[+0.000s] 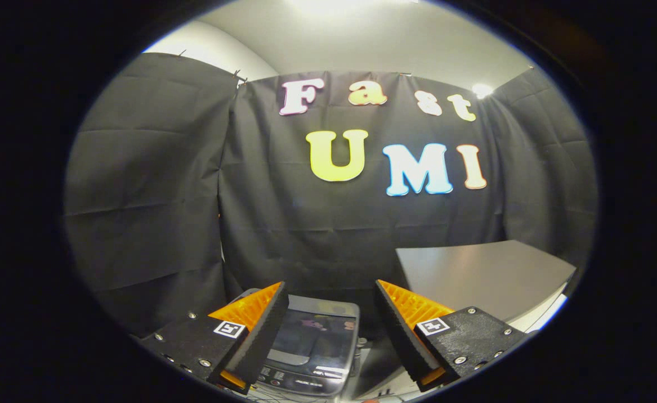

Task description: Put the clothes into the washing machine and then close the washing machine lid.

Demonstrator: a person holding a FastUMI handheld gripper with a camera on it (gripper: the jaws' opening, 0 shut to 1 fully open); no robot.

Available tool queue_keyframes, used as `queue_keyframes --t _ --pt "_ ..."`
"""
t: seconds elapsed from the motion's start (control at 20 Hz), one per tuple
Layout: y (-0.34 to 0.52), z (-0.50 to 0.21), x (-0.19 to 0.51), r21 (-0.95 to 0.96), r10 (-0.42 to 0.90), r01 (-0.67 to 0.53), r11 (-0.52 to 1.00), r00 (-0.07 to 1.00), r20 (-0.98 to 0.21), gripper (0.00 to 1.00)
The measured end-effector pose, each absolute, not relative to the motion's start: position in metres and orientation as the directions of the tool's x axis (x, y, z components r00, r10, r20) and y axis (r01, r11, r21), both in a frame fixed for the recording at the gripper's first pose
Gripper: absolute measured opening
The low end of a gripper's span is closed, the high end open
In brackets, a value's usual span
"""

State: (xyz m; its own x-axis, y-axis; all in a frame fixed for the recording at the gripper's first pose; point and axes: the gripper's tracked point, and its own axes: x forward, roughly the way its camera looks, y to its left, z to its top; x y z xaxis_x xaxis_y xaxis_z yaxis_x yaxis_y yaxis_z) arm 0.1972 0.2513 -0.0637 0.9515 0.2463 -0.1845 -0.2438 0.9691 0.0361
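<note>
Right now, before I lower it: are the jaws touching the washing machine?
Apart. In the gripper view the open gripper hangs above the washing machine, holding nothing.

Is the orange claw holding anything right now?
No, nothing is held. The gripper is open, its fingers wide apart with only air between them, and the washing machine sits below, beyond them.

The gripper [328,322] has two black fingers [261,336] with bumpy orange sides. Each black block behind them has shiny little screws and a small square black-and-white sticker.
</note>
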Motion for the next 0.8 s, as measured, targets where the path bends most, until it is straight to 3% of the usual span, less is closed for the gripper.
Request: queue_keyframes --t 0.5,0.8 --pt "0.065 0.004 0.124 0.008 0.064 -0.063 0.998 0.991 -0.120 0.95" --pt "-0.015 0.006 0.084 -0.007 -0.038 0.038 0.999 0.991 -0.129 0.95"
